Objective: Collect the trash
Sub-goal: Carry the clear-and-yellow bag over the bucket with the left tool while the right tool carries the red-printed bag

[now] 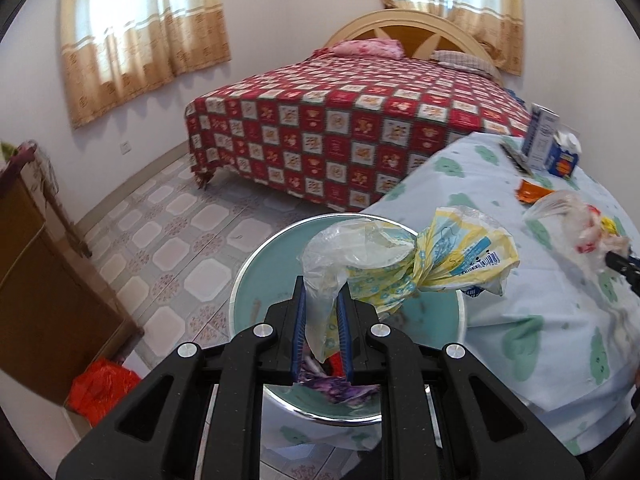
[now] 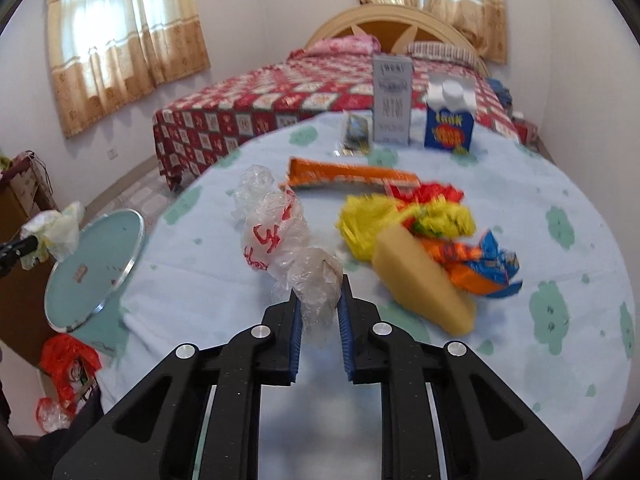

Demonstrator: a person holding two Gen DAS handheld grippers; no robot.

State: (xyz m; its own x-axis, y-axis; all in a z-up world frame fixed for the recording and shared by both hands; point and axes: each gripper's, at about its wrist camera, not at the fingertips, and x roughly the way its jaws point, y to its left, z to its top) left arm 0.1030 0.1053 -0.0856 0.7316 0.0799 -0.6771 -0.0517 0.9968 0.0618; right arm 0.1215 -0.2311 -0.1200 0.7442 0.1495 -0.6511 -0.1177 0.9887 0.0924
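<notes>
My left gripper is shut on a crumpled yellow and clear plastic bag and holds it above a teal trash bin beside the table. Purple and red scraps lie inside the bin. My right gripper is shut on a clear plastic bag with red print just above the table. The right gripper also shows in the left wrist view at the right edge. More wrappers lie on the table: yellow, orange, blue and orange, and a yellow sponge.
A grey carton and a blue carton stand at the table's far edge. The bin stands left of the table. A red bag lies on the floor. A bed stands behind. A wooden cabinet is at left.
</notes>
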